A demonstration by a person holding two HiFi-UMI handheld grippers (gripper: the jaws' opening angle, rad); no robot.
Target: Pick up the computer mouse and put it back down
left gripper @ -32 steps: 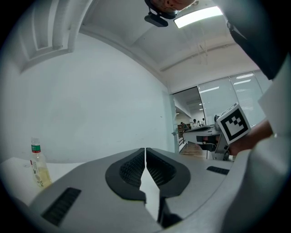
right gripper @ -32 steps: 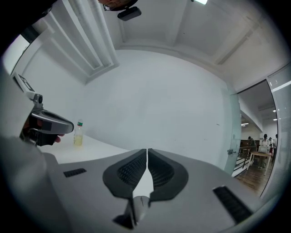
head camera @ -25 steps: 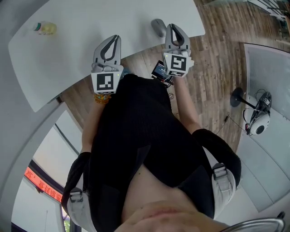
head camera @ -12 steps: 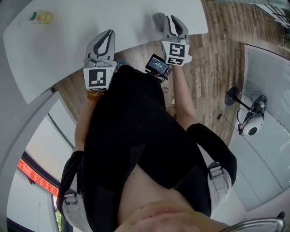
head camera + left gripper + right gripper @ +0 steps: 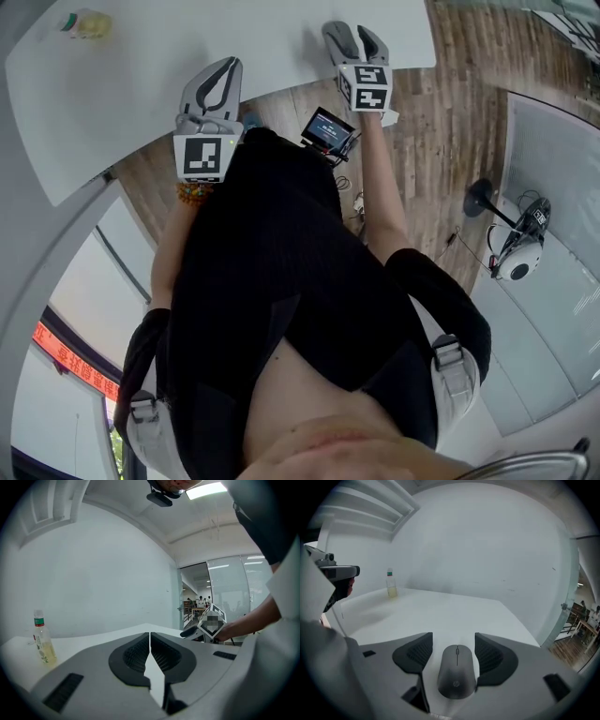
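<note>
A dark grey computer mouse [image 5: 457, 671] lies flat on the white table [image 5: 440, 611] near its right end. My right gripper [image 5: 453, 641] straddles it. Its jaws have just been opening and now stand wide, one pad on each side of the mouse with a gap to both. In the head view the right gripper [image 5: 356, 42] reaches over the table's near edge [image 5: 281, 89]. My left gripper [image 5: 230, 70] hovers at that edge further left. In its own view the left gripper [image 5: 150, 637] is shut with nothing between its pads.
A small drink bottle [image 5: 86, 25] with a green cap stands at the table's far left, also in the left gripper view [image 5: 43, 641]. Wooden floor lies to the right of the table, with a white device on a stand [image 5: 520, 253] there. A small screen [image 5: 328, 127] sits by my right wrist.
My right gripper has dropped forward over the table edge onto the mouse and its jaws went from shut to wide open around it. The left gripper has hardly moved.
</note>
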